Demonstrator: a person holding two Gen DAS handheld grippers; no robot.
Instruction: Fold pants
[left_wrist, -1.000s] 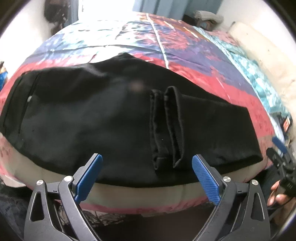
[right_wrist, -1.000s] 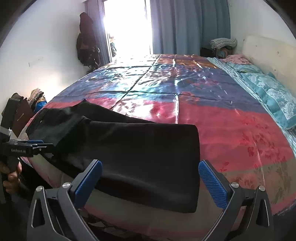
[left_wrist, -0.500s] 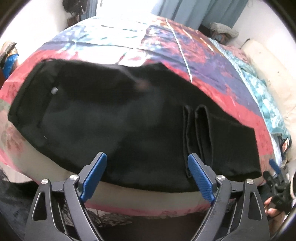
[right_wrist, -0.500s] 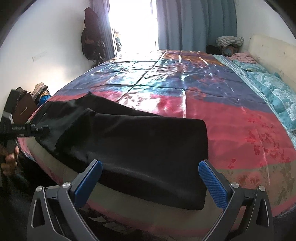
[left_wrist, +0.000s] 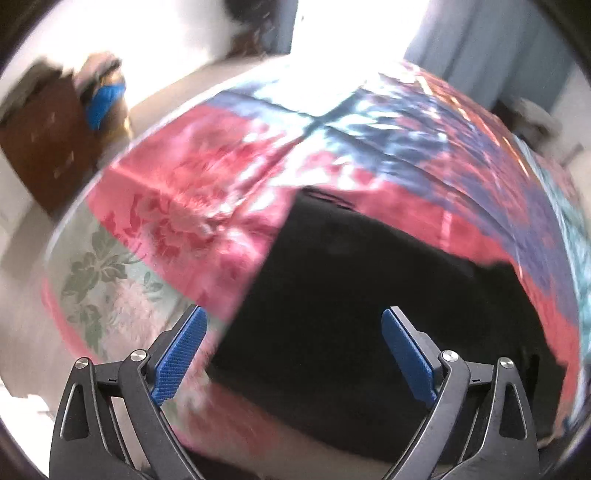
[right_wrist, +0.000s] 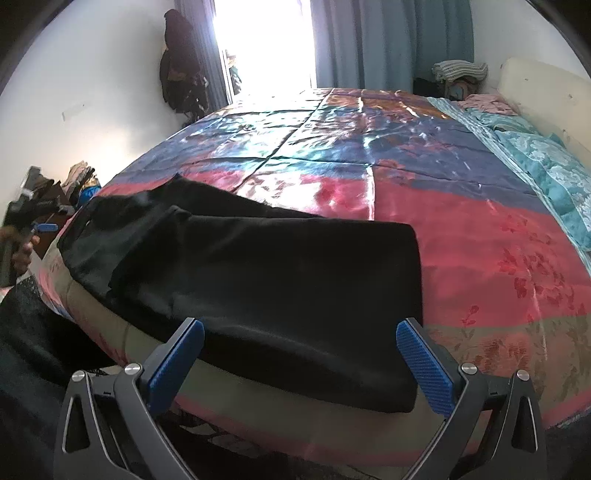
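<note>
The black pants (right_wrist: 258, 273) lie folded lengthwise along the near edge of the bed, legs doubled back over the upper part. In the left wrist view the waist end of the pants (left_wrist: 369, 295) fills the lower right, blurred. My left gripper (left_wrist: 295, 354) is open and empty, just off the waist end at the bed's edge. It also shows in the right wrist view (right_wrist: 40, 221), held in a hand at far left. My right gripper (right_wrist: 300, 358) is open and empty, hovering in front of the folded end of the pants.
The bed carries a shiny red, blue and purple cover (right_wrist: 369, 155). Teal pillows (right_wrist: 546, 173) lie at the right. A brown cabinet (left_wrist: 48, 133) with clutter stands left of the bed. Curtains and a bright doorway (right_wrist: 273, 44) are at the back.
My left gripper has swung left along the bed edge to the waist end of the pants; its view is now blurred. My right gripper has moved slightly closer to the folded end.
</note>
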